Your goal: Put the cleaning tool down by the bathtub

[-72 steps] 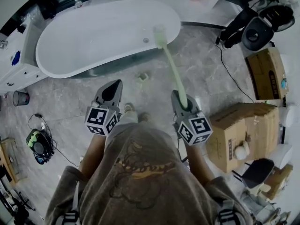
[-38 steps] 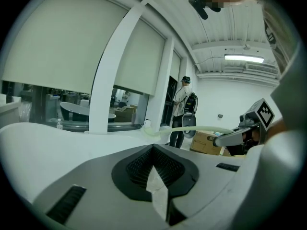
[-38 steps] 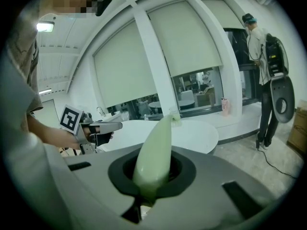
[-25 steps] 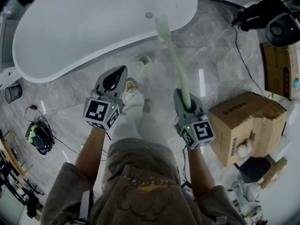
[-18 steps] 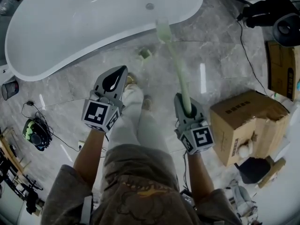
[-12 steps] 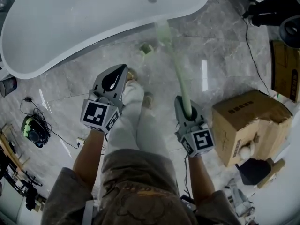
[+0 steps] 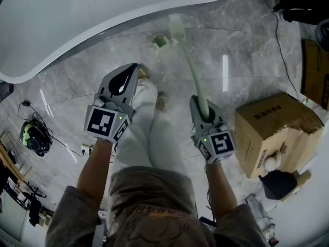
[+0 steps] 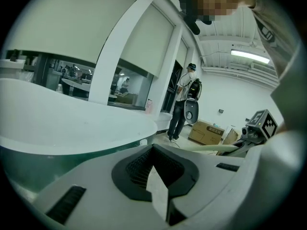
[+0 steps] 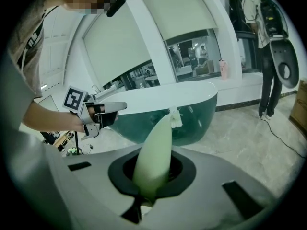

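A pale green long-handled brush (image 7: pixel 191 66) sticks out forward from my right gripper (image 7: pixel 195 100), which is shut on the thick end of its handle (image 9: pixel 152 157). Its white bristle head (image 7: pixel 177 27) hangs over the grey stone floor just in front of the white bathtub (image 7: pixel 77 24). In the right gripper view the bristles (image 9: pixel 175 118) show against the tub's dark green side (image 9: pixel 192 121). My left gripper (image 7: pixel 134 67) is shut and holds nothing. It hovers to the left of the brush, near the tub's rim (image 8: pixel 76 123).
A small green object (image 7: pixel 161 41) lies on the floor by the tub. Cardboard boxes (image 7: pixel 272 130) stand at the right, and a black cable (image 7: pixel 277 40) runs beyond them. A dark device with wires (image 7: pixel 33 138) lies at the left. A person (image 8: pixel 183 107) stands farther back.
Both grippers have sunk toward the floor. The brush head has come off the tub's edge and now hangs over the floor beside it. The right gripper's hold on the handle is unchanged.
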A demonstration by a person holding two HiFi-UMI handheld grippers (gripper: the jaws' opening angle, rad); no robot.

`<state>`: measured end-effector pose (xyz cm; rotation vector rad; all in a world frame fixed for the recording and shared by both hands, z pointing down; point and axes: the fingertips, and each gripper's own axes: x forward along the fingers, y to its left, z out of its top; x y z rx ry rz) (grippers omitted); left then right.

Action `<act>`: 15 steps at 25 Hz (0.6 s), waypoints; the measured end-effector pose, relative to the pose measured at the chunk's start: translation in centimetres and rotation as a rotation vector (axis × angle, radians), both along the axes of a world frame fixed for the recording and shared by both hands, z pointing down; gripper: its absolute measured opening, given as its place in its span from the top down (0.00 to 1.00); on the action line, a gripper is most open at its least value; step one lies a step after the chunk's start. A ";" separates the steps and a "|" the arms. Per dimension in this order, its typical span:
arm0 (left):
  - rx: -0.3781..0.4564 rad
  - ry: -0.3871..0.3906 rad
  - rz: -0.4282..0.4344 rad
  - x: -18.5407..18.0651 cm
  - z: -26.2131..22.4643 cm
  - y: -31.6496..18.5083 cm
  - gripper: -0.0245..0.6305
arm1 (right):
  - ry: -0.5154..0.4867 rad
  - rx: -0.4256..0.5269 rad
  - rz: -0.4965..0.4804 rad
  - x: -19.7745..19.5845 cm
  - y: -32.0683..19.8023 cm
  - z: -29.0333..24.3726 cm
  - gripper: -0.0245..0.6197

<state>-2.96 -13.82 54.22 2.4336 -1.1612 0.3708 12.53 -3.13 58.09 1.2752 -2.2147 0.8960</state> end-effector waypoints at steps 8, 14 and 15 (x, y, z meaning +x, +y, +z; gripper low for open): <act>0.001 -0.001 0.017 0.5 0.6 0.0 0.95 | 0.006 -0.029 -0.015 -0.8 -1.8 3.3 0.95; 0.003 0.004 0.025 0.7 1.0 -0.4 0.95 | 0.015 -0.091 -0.039 -1.6 -2.5 6.8 0.95; 0.003 0.005 0.024 0.6 1.1 -0.5 0.95 | 0.019 -0.104 -0.042 -1.7 -2.6 7.4 0.95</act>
